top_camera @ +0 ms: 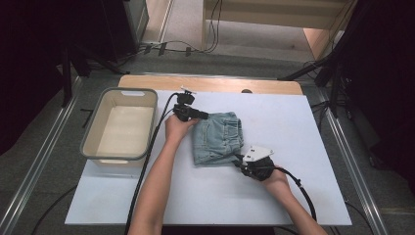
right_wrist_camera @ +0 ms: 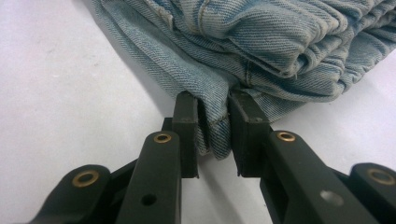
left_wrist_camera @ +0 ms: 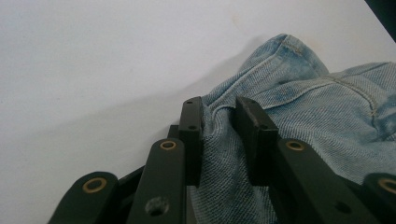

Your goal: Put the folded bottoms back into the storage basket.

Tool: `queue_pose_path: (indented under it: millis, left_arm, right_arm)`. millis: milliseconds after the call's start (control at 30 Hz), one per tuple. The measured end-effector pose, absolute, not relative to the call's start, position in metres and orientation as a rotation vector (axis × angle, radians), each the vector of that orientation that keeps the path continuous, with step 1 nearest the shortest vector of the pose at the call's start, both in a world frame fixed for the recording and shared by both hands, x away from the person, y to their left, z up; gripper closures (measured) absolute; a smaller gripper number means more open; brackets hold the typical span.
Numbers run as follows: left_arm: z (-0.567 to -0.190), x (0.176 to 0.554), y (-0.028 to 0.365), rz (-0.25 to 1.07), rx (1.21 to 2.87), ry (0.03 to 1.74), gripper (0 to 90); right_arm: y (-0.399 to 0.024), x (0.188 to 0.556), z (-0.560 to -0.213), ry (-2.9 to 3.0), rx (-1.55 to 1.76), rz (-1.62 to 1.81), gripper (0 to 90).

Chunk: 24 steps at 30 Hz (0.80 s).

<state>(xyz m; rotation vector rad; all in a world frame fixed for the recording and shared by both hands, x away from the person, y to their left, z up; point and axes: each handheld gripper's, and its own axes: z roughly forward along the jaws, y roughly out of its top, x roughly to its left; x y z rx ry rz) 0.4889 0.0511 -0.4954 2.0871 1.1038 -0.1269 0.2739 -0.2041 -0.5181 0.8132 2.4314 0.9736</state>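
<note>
**Both grippers clamped on the folded jeans**

A folded pair of light-blue jeans [top_camera: 217, 137] lies near the middle of the white table [top_camera: 303, 196], just right of a grey-rimmed tub [top_camera: 93, 128]. The left gripper [top_camera: 204, 116] meets the bundle at its far left corner; in the left gripper view its jaws are pressed onto a ridge of denim [left_wrist_camera: 224, 140] that rises between the pads. The right gripper [top_camera: 238, 161] grips the near right corner; in the right gripper view a hemmed edge of the cloth [right_wrist_camera: 214, 123] hangs pinched between its jaws, the thick folds lying just beyond the tips.
</note>
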Motion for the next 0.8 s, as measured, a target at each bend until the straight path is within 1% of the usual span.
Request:
queue_pose_path:
  millis: [333, 500, 800]
  left_arm:
    - [-0.495, 0.486, 0.052, -0.086, 2.089, 1.062, 75.3]
    - [-0.492, 0.483, 0.052, -0.057, 2.082, 1.050, 75.0]
    - [-0.486, 0.480, 0.052, -0.043, 2.066, 1.026, 75.3]
  right_arm:
    - [-0.205, 0.274, -0.518, 2.422, 0.841, 0.990, 73.3]
    - [-0.211, 0.277, -0.520, 2.415, 0.935, 1.091, 75.1]
    - [-0.220, 0.280, -0.516, 2.388, 1.083, 1.258, 75.6]
